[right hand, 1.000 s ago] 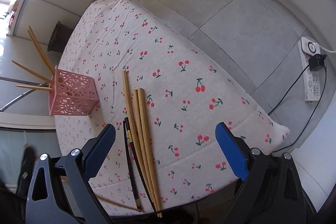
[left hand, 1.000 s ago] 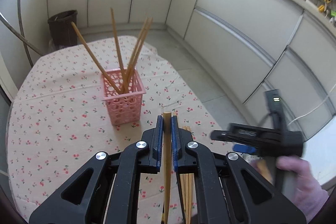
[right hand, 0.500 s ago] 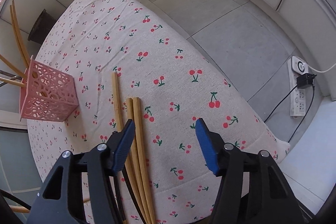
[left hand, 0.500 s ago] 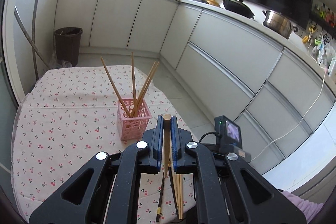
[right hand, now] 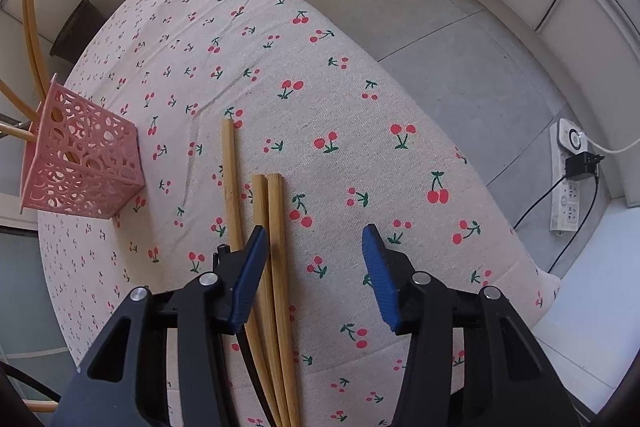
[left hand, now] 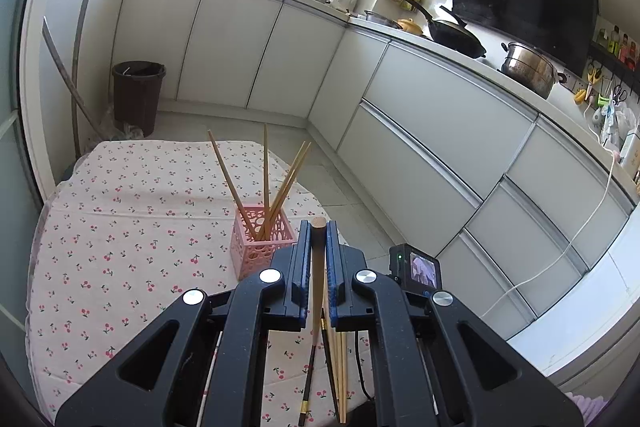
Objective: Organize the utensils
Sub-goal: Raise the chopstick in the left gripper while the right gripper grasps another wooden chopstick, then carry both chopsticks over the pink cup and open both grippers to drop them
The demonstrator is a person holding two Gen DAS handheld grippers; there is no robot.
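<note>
The left gripper (left hand: pixel 319 259) has lifted its clamped chopstick (left hand: pixel 318 267) clear, nearly ready for the pink holder (left hand: pixel 262 241) just beyond; the right gripper (right hand: pixel 314 263), jaws half-closed from wide, has dropped over the wooden pair (right hand: pixel 270 203) nearest

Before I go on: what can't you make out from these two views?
- Held chopstick, left view: lower length hidden behind the left hand-held gripper.
- Loose chopsticks, right view: near ends cut off by frame edge.
- Pink basket: bottom unseen, so chopstick count uncertain.
</note>
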